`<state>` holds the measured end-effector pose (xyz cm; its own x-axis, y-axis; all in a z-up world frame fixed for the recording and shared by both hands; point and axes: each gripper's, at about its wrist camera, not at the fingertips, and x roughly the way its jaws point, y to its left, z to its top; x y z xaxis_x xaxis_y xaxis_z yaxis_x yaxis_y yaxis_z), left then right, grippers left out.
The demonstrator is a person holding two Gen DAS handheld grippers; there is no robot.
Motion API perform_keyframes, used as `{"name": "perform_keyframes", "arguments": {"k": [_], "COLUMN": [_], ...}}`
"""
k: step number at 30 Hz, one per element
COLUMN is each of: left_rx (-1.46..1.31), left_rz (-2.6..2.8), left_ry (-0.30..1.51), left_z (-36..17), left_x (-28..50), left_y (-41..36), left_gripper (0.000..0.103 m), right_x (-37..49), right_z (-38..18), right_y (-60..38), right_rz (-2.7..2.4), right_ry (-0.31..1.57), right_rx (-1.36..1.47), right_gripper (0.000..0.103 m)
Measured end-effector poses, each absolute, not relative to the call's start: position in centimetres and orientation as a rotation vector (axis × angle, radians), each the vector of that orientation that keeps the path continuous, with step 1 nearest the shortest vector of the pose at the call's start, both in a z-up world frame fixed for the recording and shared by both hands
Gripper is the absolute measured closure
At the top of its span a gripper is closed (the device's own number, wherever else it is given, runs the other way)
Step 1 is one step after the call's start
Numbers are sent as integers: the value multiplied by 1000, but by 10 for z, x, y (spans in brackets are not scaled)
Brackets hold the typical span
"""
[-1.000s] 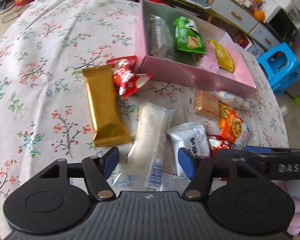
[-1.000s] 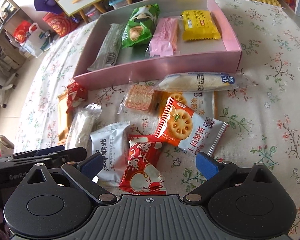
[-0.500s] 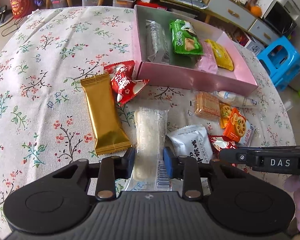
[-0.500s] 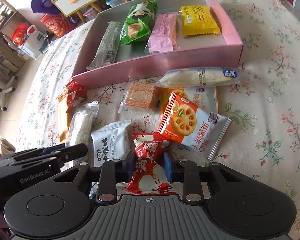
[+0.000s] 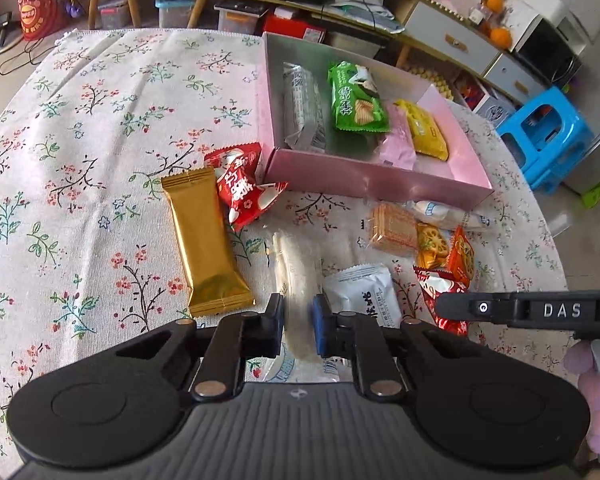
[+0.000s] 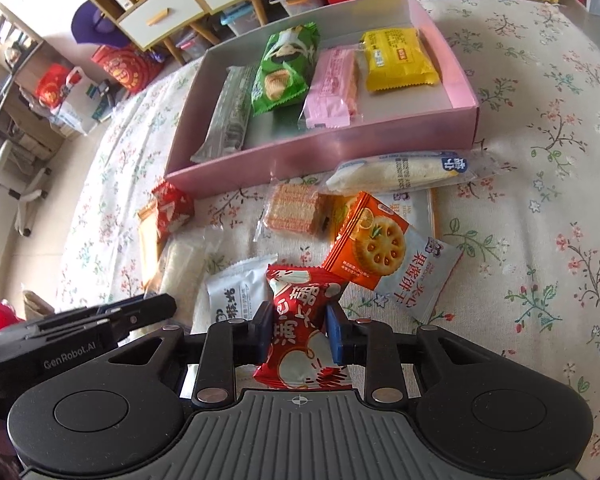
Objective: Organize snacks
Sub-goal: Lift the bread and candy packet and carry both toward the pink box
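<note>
- Left gripper [image 5: 298,322]: blue pads clamped on the near end of the long clear-film pack with a pale roll inside [image 5: 298,268]; the pack runs toward 12 o'clock over the floral tablecloth [image 5: 80,128].
- Right gripper [image 6: 298,330]: jaws pinch the red crinkly foil snack pouch [image 6: 304,320] at its waist, its top sticking out toward 12.
- Target, the shallow pink cardboard box [image 6: 324,156], sits at 12 in the right view, at 1 in the left. It already holds a grey pack, a green chip bag, a pink wafer pack and a yellow pack in a row.
- Judgement: lift both straight up before carrying, because loose packs lie close by. The orange biscuit packet [image 6: 366,244] touches the red pouch at 1 and the white pillow sachet [image 5: 364,292] sits just beside the clear pack at 3.
- Film is slick and soft; the long pack will likely sag when held by one end, so clear the box wall well.
- Gold foil bar [image 5: 204,240] at 10 of the left gripper, flat, stiff-looking, untouched.
</note>
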<state>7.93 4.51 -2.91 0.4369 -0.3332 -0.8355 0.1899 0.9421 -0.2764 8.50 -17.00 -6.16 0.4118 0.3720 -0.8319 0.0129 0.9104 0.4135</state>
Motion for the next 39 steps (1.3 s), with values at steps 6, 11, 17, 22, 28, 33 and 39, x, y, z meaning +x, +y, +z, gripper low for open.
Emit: {"name": "perform_keyframes", "arguments": {"k": [6,11,17,22,28,33,39], "left_rx": [-152,-175,-221,-265,-350,-408,-373], "left_rz": [-340,-355,-365,-363,-356,-343,-328], "left_ry": [1066,1044,1016,976,927,882,867], "left_z": [-26,-17,-7,2,10,19,20], "left_x": [77,73,71,75,88,106,141], "left_y": [44,43,43,42,43,37,14], "left_gripper": [92,94,94,95,95,95,95], "right_x": [86,86,89,97,113,129,152], "right_z": [-54,-46,-37,-31,-31,-36,-48], "right_y": [-180,-189,-204,-222,-238,-246,-256], "right_rz": [230,231,224,201,157,105,49], "right_ry": [1107,1083,1042,996,936,881,820], "right_rx": [438,481,573,671,755,822,883], "right_gripper": [76,76,76,76,76,76,76]}}
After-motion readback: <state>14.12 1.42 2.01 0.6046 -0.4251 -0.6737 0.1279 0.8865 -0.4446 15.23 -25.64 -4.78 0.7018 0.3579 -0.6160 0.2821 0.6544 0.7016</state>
